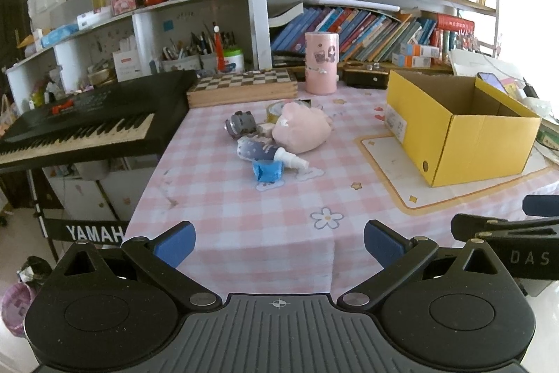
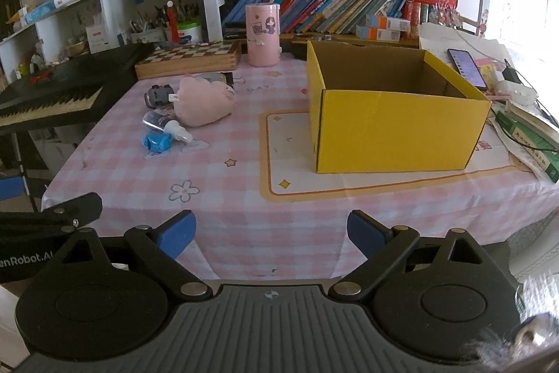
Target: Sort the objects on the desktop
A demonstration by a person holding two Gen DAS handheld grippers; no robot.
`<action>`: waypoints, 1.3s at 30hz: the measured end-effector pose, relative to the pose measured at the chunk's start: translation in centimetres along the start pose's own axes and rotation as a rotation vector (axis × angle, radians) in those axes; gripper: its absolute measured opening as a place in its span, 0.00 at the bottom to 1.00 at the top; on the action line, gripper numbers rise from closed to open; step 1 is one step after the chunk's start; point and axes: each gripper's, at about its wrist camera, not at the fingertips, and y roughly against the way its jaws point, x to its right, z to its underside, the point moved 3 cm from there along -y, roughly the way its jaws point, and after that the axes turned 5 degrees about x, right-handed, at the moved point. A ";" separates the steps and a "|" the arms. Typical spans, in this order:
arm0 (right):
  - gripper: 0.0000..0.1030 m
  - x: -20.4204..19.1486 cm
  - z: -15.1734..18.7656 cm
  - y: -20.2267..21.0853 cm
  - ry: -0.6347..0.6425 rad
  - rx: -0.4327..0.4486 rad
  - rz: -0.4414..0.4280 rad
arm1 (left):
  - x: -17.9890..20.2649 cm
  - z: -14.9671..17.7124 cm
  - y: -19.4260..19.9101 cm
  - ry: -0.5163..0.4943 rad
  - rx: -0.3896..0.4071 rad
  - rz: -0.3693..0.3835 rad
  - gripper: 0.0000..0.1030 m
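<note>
The things I had to sort lay in a loose cluster on the pink-checked tabletop [image 2: 244, 170], well to the left of the open yellow box [image 2: 394, 128], which stood empty as far as I could see into it.

The pink plush toy [image 1: 301, 130] was the bulkiest of them. I judged it light and soft, something that would squash under the pads, so I would have taken it across the middle of its rounded body. The small spray bottle [image 1: 269, 153] lay on its side, touching the plush, its white nozzle pointing toward me. It looked stiff, smooth and apt to roll, so a grip across the barrel, not the tapering nozzle, seemed safest. The crumpled blue packet [image 1: 267, 171] just in front of it I took for thin and nearly weightless, best pinched at a bunched fold. The little grey toy car [image 1: 239, 123] behind looked hard and small. A tape roll [image 1: 277, 110] showed partly hidden behind the plush.

My left hand-held gripper [image 1: 279, 245] was spread wide over the near edge, holding and touching nothing. My right hand-held gripper [image 2: 270, 233] was likewise spread, nothing between its blue pads [image 2: 176, 233], well short of the cluster.
</note>
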 end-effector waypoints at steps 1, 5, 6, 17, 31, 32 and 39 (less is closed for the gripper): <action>0.90 -0.1 -0.1 -0.1 -0.002 0.000 -0.007 | -0.1 0.0 0.0 0.000 -0.002 0.000 1.00; 0.87 -0.7 -0.3 -0.4 -0.004 0.002 -0.038 | -0.9 -0.1 -0.1 0.016 0.003 -0.005 1.00; 0.86 -0.9 -0.4 -0.5 -0.002 0.004 -0.045 | -1.1 -0.1 -0.1 0.021 0.003 -0.007 1.00; 0.79 -2.6 -1.1 -2.3 0.050 -0.019 -0.103 | -2.9 0.0 -1.4 0.065 -0.030 -0.044 0.99; 0.71 -4.1 -4.2 -7.9 0.117 -0.045 -0.190 | -4.1 -1.1 -5.6 0.098 -0.082 -0.107 0.95; 0.71 -4.1 -4.5 -8.4 0.121 -0.045 -0.195 | -4.1 -1.2 -6.0 0.101 -0.086 -0.109 0.95; 0.71 -4.1 -6.4 -11.3 0.139 -0.050 -0.235 | -3.9 -2.5 -9.0 0.120 -0.120 -0.108 0.85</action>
